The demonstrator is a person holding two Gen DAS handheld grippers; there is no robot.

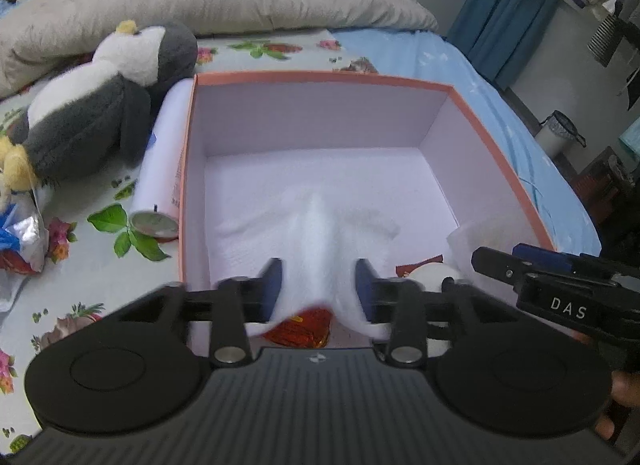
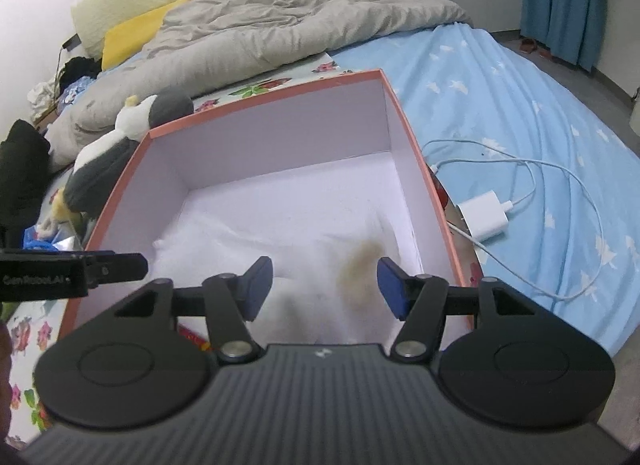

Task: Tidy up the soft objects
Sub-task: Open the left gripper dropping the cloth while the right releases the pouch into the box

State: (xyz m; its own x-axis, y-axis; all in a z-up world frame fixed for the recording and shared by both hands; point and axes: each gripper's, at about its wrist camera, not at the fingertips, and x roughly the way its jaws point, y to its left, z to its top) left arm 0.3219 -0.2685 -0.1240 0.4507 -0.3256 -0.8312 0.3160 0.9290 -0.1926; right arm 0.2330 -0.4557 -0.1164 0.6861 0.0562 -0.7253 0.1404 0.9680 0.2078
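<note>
My left gripper (image 1: 319,285) and right gripper (image 2: 320,285) hang over the near rim of the open box (image 1: 320,77), both with jaws apart. White cloth (image 1: 320,241) lies between each pair, slack, draped across the box floor over a red packet (image 1: 304,329). Left of the box lie a cylinder (image 1: 160,169) and plush penguin (image 1: 100,105); right, a charger (image 2: 484,221).

My left gripper (image 1: 320,289) hangs over the pink-rimmed box (image 1: 320,79) at centre frame, jaws parted around a white cloth (image 1: 316,241) draped between them. A plush penguin (image 1: 108,105) lies at the upper left.
</note>
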